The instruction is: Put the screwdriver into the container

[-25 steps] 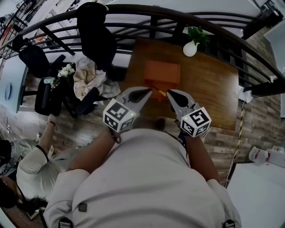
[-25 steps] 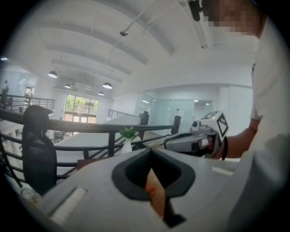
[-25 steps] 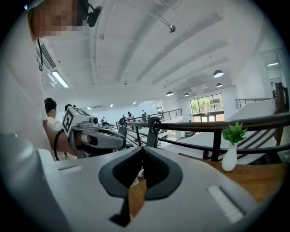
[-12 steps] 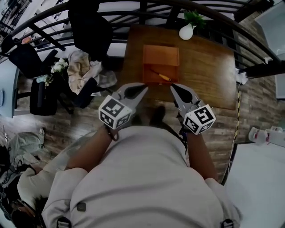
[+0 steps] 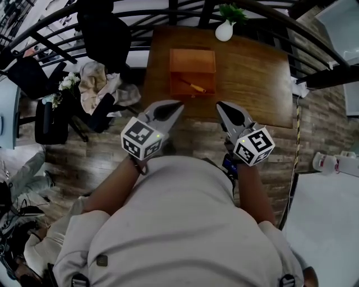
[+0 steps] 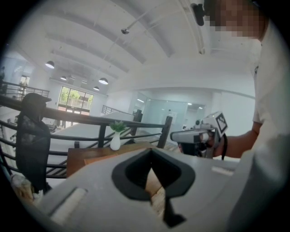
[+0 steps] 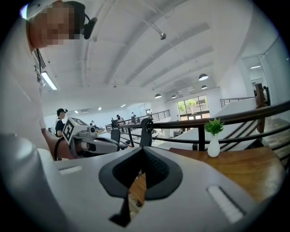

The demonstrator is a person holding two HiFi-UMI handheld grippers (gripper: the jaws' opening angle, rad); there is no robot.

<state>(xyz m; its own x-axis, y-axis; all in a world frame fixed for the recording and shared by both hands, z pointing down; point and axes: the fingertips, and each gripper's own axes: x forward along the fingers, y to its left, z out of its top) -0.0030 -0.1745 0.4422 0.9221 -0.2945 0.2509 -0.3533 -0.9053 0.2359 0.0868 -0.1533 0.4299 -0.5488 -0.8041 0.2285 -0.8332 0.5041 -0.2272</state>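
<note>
In the head view an orange-handled screwdriver (image 5: 192, 86) lies inside the open brown container (image 5: 192, 56) on the wooden table (image 5: 252, 84). Both grippers hang short of the table's near edge, over the floor. My left gripper (image 5: 178, 103) is shut with nothing in it, jaws meeting at the tip. My right gripper (image 5: 219, 105) is shut and empty too. Each gripper view looks level over the table; the left gripper (image 6: 151, 152) sees the right one (image 6: 174, 136), and the right gripper (image 7: 142, 151) sees the left one (image 7: 121, 146).
A white vase with a green plant (image 5: 225, 29) stands at the table's far edge. A dark railing (image 5: 129, 14) curves behind the table. Black chairs (image 5: 101, 39), a pile of cloth (image 5: 92, 84) and flowers (image 5: 67, 83) sit to the left. A white surface (image 5: 325, 230) lies right.
The table and container have slid away from me in the head view. Both grippers have drawn back from the container and stay shut.
</note>
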